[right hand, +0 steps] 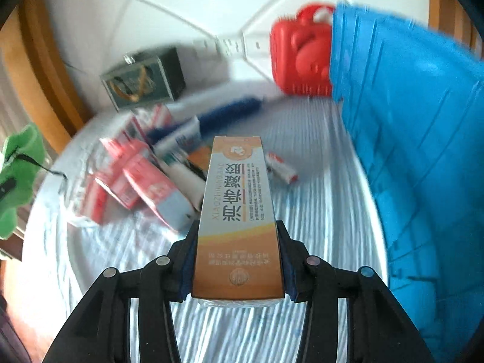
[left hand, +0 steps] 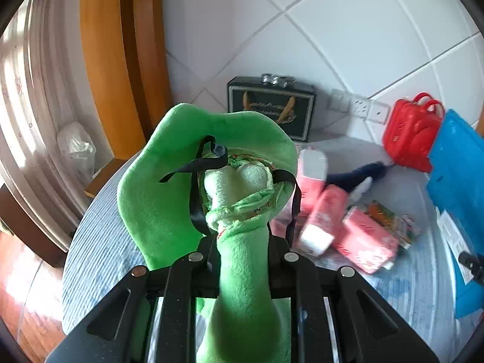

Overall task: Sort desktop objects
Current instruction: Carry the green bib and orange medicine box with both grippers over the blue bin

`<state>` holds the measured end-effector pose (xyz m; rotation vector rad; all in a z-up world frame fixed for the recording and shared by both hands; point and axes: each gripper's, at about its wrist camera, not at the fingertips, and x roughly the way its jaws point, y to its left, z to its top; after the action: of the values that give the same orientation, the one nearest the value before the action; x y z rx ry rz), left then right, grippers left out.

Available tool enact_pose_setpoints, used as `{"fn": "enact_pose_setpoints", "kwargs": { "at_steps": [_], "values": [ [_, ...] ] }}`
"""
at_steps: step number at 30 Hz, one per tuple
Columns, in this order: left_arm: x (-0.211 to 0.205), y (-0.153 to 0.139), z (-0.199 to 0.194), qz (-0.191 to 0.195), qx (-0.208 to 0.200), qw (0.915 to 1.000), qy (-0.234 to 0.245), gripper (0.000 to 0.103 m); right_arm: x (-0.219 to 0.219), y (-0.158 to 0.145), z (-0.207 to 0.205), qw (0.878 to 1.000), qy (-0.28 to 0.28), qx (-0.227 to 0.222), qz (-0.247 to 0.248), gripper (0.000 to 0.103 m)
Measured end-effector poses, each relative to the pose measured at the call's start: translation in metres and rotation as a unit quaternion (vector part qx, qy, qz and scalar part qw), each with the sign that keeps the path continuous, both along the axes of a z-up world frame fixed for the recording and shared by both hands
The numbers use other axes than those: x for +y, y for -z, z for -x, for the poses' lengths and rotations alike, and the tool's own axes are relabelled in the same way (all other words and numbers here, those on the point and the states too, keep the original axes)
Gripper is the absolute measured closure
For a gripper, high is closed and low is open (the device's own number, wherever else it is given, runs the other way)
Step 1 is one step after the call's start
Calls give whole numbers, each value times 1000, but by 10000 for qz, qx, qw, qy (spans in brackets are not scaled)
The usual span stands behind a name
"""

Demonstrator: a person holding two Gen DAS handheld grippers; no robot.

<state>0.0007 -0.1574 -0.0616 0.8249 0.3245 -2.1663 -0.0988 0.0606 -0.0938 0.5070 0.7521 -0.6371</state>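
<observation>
My left gripper (left hand: 242, 254) is shut on a green plush toy (left hand: 242, 187) with black straps, held up above the round table (left hand: 99, 242); the toy fills the middle of the left wrist view. The same green plush toy (right hand: 18, 175) shows at the left edge of the right wrist view. My right gripper (right hand: 237, 242) is shut on a long orange and white box (right hand: 237, 199) with printed characters, lifted over the table. Several pink packets (left hand: 348, 227) and a dark blue brush (left hand: 357, 175) lie in a heap behind; the pink packets (right hand: 136, 181) appear blurred.
A blue plastic bin (right hand: 417, 151) stands at the right, a red case (right hand: 299, 54) beside it against the tiled wall. A dark box (left hand: 272, 106) leans at the back. The striped cloth (right hand: 317, 211) covers the table. A small red and white tube (right hand: 281, 168) lies alone.
</observation>
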Motion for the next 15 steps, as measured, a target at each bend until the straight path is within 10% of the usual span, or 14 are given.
{"fn": "enact_pose_setpoints", "kwargs": {
  "at_steps": [15],
  "values": [
    [112, -47, 18, 357, 524, 9940, 887, 84, 55, -111, 81, 9841, -54, -1119, 1377, 58]
  ]
}}
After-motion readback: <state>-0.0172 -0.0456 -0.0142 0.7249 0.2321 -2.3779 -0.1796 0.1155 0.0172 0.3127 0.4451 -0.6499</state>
